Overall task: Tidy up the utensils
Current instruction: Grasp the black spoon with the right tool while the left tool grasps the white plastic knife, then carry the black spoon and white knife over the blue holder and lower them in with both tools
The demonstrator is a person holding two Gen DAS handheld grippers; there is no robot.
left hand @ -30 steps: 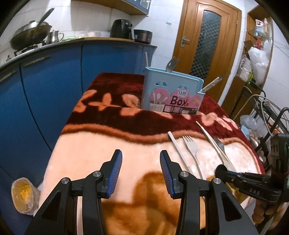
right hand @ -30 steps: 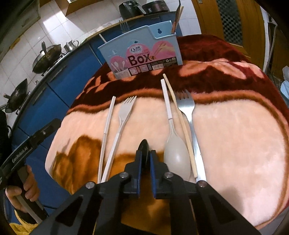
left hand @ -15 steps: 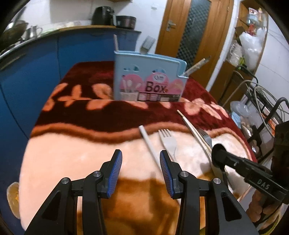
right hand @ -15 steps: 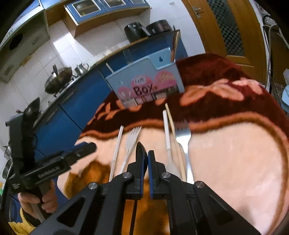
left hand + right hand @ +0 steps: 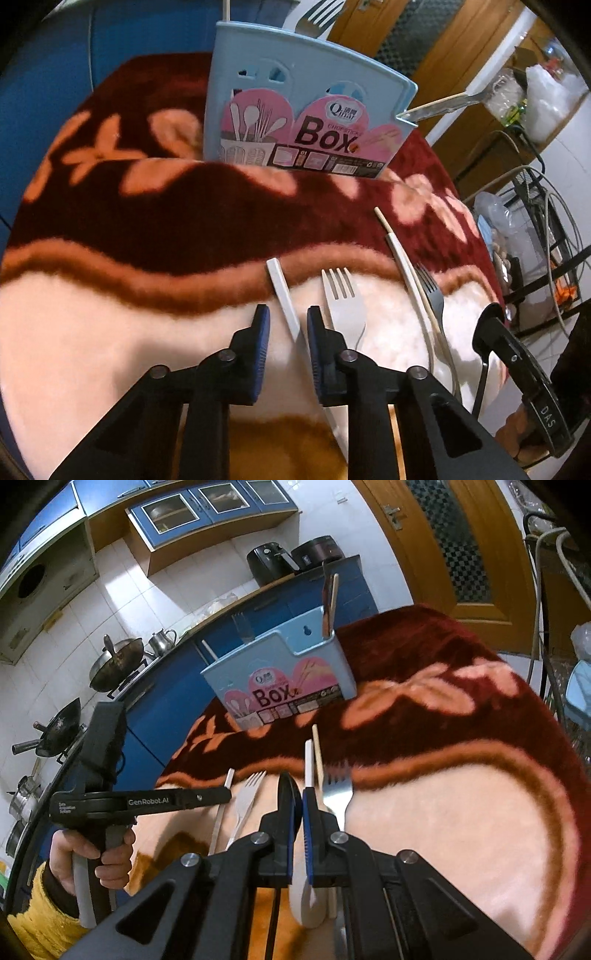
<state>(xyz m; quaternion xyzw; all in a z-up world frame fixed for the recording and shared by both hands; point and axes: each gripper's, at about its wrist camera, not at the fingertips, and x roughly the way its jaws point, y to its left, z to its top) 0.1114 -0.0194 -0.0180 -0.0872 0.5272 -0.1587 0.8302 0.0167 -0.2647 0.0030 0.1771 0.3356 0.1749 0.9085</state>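
**Left fingers close in on the white chopstick**

While the right gripper (image 5: 299, 812) hangs above the blanket with its fingers pressed almost together and nothing clearly between them, the left gripper (image 5: 284, 332) has dropped and pushed forward over the last second. Its view, which a second ago took in the kitchen counter and a wide sweep of cloth, now sits low over the utensils, and its blue-padded fingers, apart by a moderate gap, straddle the flat white chopstick (image 5: 284, 295) lying on the blanket (image 5: 110, 332). The pads are not yet touching it, as far as this view shows.

Just right of that stick lies the white plastic fork (image 5: 345, 306), tines pointing toward the box. Further right a white spoon (image 5: 406, 269), a thin wooden chopstick (image 5: 410, 273) and a metal fork (image 5: 432, 291) lie close together, partly overlapping. The blue utensil box (image 5: 295, 103) stands upright at the far side of the tabletop, well apart from the loose pieces, with a fork and other handles already poking out of it.

From the right wrist view the spoon's handle seems to run up right beside the right fingers, but the fisheye angle makes it hard to say whether they touch.

The shift suggests the left gripper has picked its target: squeezing on the white chopstick looks like the next step, then carrying it to the box. Five pieces remain on the cloth, so the job is partway along.
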